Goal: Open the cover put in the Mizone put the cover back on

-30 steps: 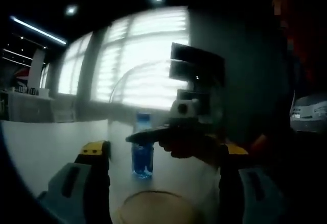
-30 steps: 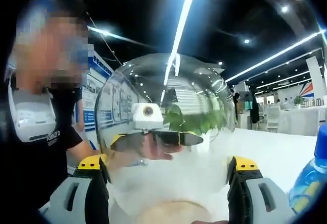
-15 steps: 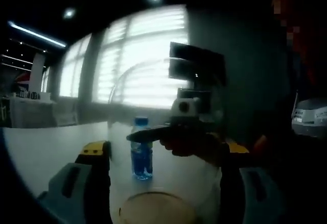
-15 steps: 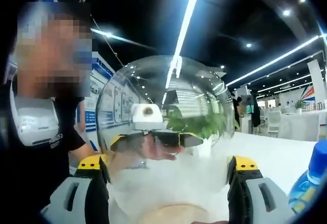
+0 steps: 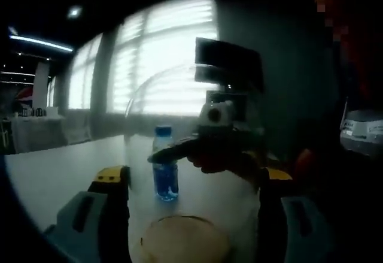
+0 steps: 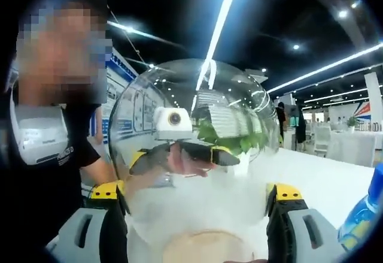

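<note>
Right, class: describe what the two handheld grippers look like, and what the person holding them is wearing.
Each gripper, left gripper and right gripper, has two grey jaws with dark slots and yellow caps near black tips. The person wears a black short-sleeved T-shirt with small white lettering.

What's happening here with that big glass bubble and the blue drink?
A person holds a two-jaw gripper in each hand, and both grippers clasp a clear dome cover from opposite sides, holding it up above a white table. In the left gripper view, the right gripper shows through the dome. A blue Mizone bottle stands upright on the table beyond the dome, capped and not yet under it. A round wooden base shows low between the jaws.
</note>
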### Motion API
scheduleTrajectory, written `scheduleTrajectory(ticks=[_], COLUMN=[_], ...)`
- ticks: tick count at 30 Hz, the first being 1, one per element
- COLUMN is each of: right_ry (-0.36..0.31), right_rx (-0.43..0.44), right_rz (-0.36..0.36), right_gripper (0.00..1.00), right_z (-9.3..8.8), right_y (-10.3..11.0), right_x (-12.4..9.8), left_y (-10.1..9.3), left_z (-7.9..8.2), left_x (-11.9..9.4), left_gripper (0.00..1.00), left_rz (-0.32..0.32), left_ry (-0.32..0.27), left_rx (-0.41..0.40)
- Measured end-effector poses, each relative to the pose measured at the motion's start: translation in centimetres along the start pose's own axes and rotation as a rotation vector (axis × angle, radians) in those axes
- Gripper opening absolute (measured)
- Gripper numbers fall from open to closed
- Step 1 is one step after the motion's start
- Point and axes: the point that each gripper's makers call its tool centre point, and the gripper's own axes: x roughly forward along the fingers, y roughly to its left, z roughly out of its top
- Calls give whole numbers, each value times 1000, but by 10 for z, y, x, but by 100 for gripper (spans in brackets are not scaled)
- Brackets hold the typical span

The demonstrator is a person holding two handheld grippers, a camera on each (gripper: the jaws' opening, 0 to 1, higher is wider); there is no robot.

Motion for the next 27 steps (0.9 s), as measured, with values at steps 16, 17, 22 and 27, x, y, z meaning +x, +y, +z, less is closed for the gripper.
scheduleTrajectory(ticks=[16,17,22,27], right_ry=[12,10,-3,-1], right_rx=[32,31,30,27], right_rz=[2,2,-5,-8], right_gripper=[90,90,90,90], right_z=[-10,-9,-9,-9], right_y=[-1,-1,-1,-1], right_x=[-1,-1,-1,0], left_y=[1,1,2,3], left_z=[-13,-14,-14,-14], left_x=[1,1,0,0], left_gripper=[75,75,75,75], left_rz=[5,5,4,4], left_ry=[43,42,28,25], left_rx=[-36,-34,-34,-27])
